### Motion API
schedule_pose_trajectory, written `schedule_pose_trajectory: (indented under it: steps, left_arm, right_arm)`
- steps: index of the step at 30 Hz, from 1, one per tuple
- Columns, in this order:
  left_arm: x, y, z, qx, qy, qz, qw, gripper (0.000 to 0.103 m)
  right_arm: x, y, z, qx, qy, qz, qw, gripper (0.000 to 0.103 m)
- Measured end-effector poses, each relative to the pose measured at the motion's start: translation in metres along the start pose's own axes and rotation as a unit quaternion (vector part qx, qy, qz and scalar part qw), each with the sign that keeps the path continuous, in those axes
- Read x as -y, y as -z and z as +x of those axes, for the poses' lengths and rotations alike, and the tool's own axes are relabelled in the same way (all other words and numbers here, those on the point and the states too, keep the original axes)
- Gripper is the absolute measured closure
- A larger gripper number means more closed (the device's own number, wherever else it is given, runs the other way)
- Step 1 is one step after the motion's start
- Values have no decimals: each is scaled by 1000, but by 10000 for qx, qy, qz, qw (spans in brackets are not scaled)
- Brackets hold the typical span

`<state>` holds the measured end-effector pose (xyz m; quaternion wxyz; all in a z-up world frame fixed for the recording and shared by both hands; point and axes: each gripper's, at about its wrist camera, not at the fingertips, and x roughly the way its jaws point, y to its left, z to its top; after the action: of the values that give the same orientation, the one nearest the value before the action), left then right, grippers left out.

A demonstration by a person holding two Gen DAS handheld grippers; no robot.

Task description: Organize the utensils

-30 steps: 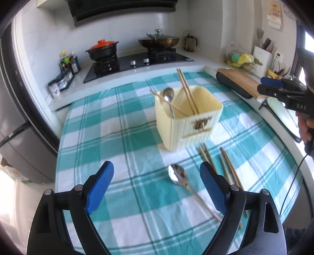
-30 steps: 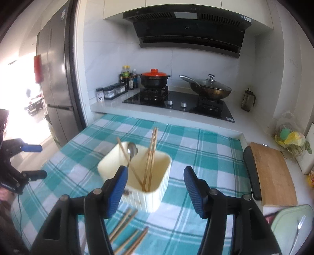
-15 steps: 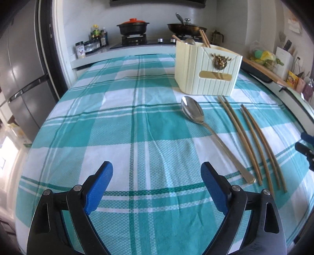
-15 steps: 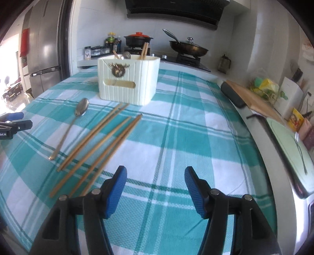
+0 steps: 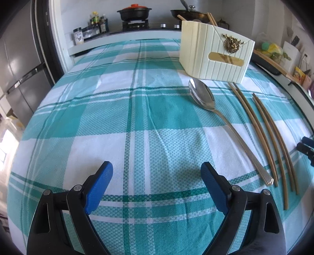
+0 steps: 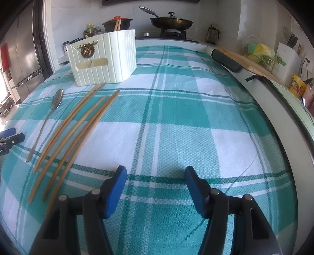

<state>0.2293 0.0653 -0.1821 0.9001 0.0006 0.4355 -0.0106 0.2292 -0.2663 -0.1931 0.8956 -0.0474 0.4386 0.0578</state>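
Your left gripper (image 5: 157, 172) sits low over the teal-and-white checked tablecloth (image 5: 121, 117), its blue-padded fingers (image 5: 100, 184) spread wide with nothing between them. Take the cream ribbed utensil holder with the brass deer-head badge (image 5: 214, 58) as your landmark: it stands upright on the cloth, and a few wooden chopstick tips poke above its rim. Just in front of it, toward you, lies the long-handled steel spoon (image 5: 219, 117), bowl end nearest the holder and handle running back to you. To the right of the spoon, 4 loose wooden chopsticks (image 5: 265, 133) lie flat in 2 rough pairs, their far tips close to the holder's base. Right of those again, your right gripper (image 6: 154, 181) hovers over bare cloth, its blue pads (image 6: 115, 186) also well apart and empty, with the holder ahead and to its left. Behind the holder, on the hob, stand a black pot with a red lid (image 5: 134, 12) and a lidded dark frying pan (image 6: 170, 21).
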Motion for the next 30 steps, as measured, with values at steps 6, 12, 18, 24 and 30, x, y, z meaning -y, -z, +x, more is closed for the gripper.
schedule_pose_trajectory:
  steps: [6,12,18,24,30]
  left_arm:
    - [-5,0,3,-98,87,-180,9998,7]
    - [-2,-2,6,-172,107,-92,9998,2]
    - [-1,-2,6,-189,74,-72,9998,2]
    - [0,-2,7,-214,81,-56,9997,1]
    - [0,-2,8,-230,40,-28,9997,0]
  right_arm:
    - [1,1,1,-23,20,18,10000,38]
    - [3,0,2,-31,-5,56,10000,36]
    - [2,-3,2,-52,232,72,9997,35]
    - [11,-38,26,-37,163,-107,9998,35]
    - [24,-45,45,-124,-36,67,9999,13]
